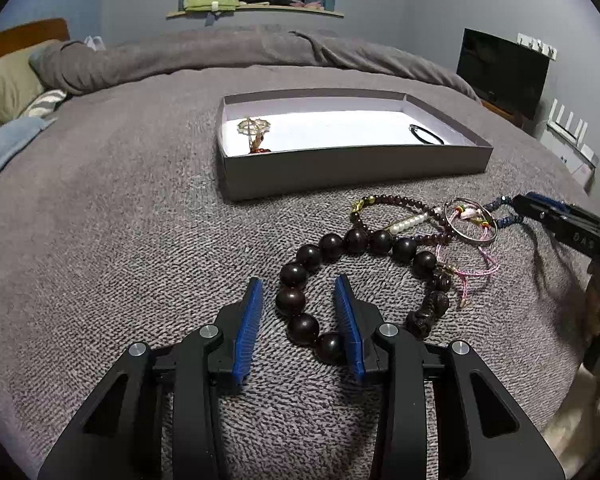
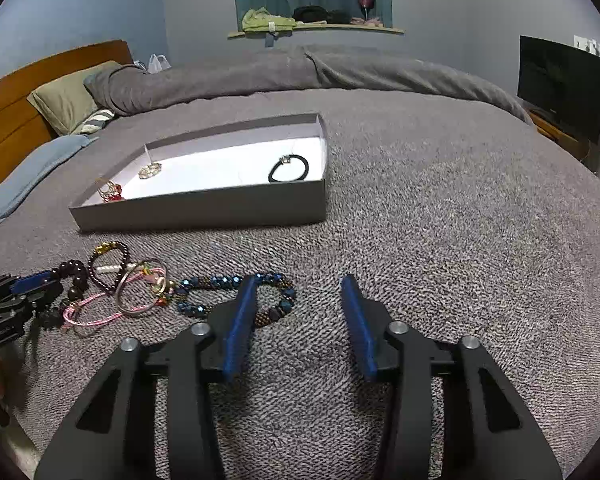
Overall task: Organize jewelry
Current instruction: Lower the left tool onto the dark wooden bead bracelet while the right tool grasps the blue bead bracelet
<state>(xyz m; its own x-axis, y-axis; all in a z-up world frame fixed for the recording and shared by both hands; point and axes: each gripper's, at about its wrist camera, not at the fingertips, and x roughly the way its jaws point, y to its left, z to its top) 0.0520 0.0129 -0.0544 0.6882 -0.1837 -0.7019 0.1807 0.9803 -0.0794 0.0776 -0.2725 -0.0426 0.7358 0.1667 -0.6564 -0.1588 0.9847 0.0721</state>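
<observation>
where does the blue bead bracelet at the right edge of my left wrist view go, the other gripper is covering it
observer: the blue faceted bead bracelet lies as a flat closed loop on the grey blanket. One end sits just inside the gap of the right gripper, beside one finger.
operator: is it pinched yet
observer: no, the jaws stand well apart, and the other finger has only blanket next to it.
operator: whats the black thing in the grey cardboard box, i only see an arc
observer: a black hair tie, a full loop with a small metal charm on it, lying flat at the right-hand end of the box.
</observation>
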